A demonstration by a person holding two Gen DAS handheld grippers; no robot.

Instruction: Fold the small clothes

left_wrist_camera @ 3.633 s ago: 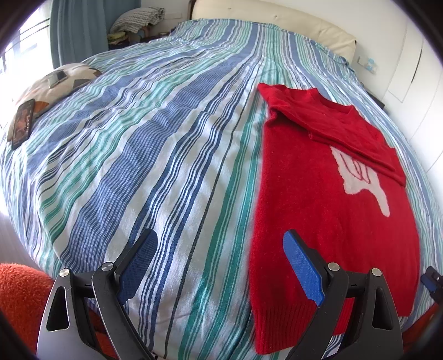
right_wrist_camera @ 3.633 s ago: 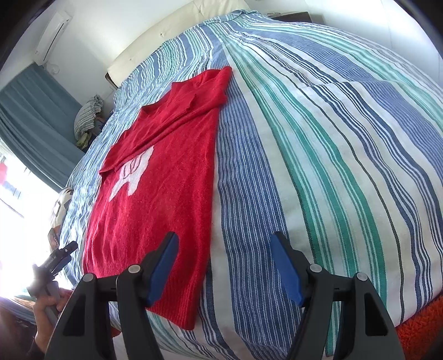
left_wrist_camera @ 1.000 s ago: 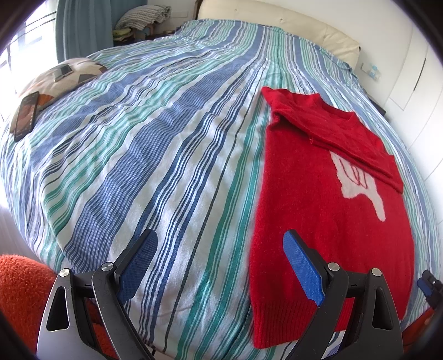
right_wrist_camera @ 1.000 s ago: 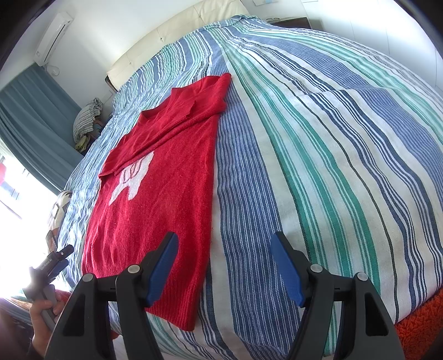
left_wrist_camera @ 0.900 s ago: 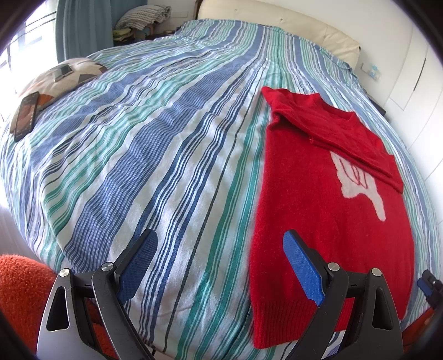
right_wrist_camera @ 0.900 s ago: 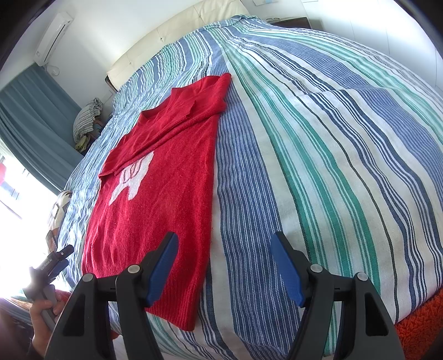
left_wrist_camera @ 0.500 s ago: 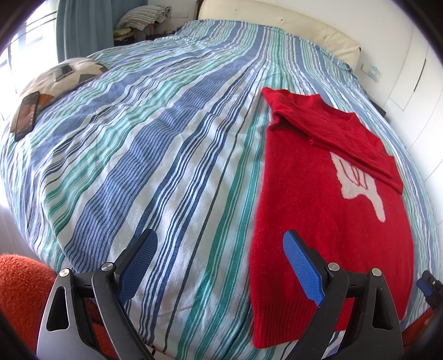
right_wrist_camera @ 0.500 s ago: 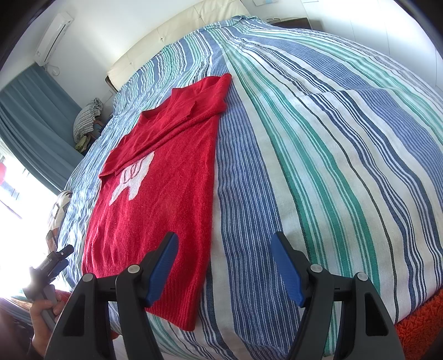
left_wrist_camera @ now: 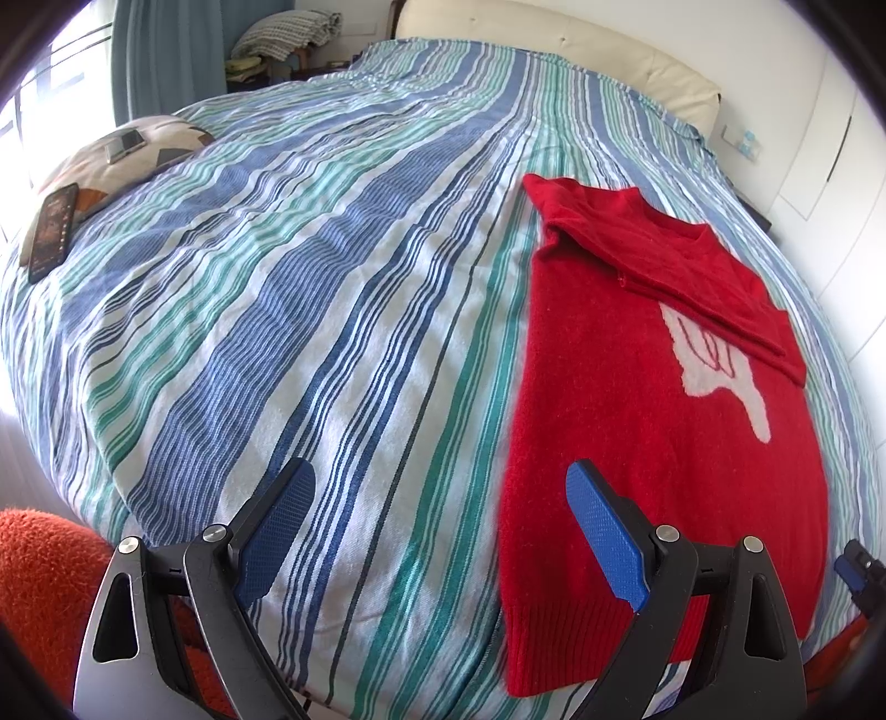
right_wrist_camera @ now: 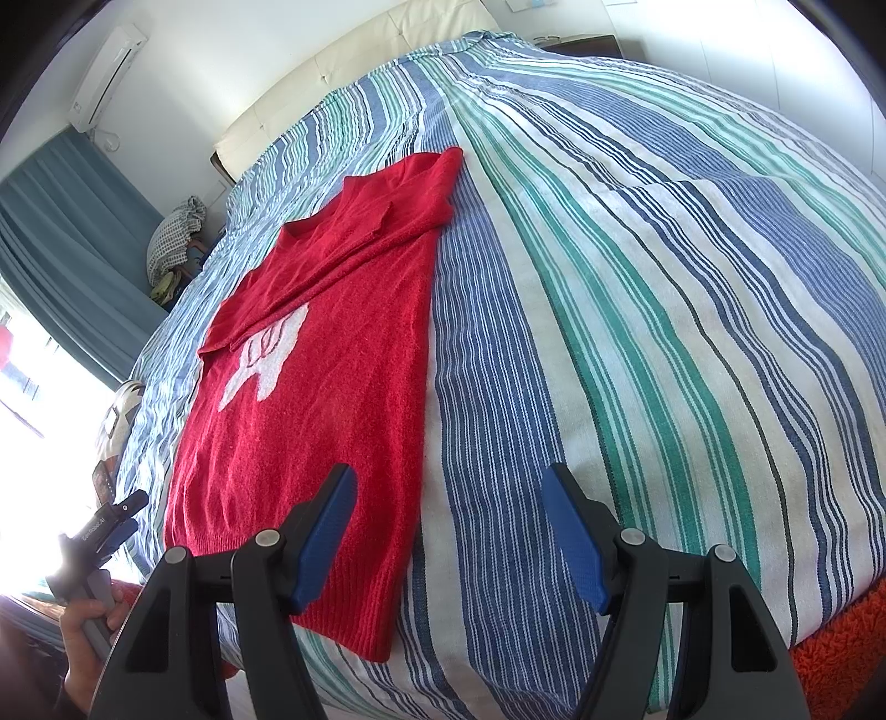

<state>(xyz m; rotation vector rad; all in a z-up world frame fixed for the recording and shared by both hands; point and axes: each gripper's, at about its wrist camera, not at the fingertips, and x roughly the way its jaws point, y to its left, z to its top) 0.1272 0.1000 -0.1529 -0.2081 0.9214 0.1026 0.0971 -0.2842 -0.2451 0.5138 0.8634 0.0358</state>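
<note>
A red knit sweater (left_wrist_camera: 659, 399) with a white design lies flat on the striped bed, hem toward me, both sleeves folded across the chest. It also shows in the right wrist view (right_wrist_camera: 332, 365). My left gripper (left_wrist_camera: 437, 504) is open and empty, just short of the hem's left corner. My right gripper (right_wrist_camera: 448, 515) is open and empty, just short of the hem's right corner. The left gripper also shows at the left edge of the right wrist view (right_wrist_camera: 99, 531), held in a hand.
The blue, green and white striped bedspread (left_wrist_camera: 288, 288) covers the bed. A patterned cushion (left_wrist_camera: 127, 155) with a phone (left_wrist_camera: 52, 227) lies at the bed's left side. An orange rug (left_wrist_camera: 39, 581) is on the floor. Curtains (right_wrist_camera: 61, 232) and a cream headboard (left_wrist_camera: 554, 50) stand behind.
Almost nothing has changed in the last second. Since 3.6 s ago both grippers have shifted slightly; the sweater has not moved.
</note>
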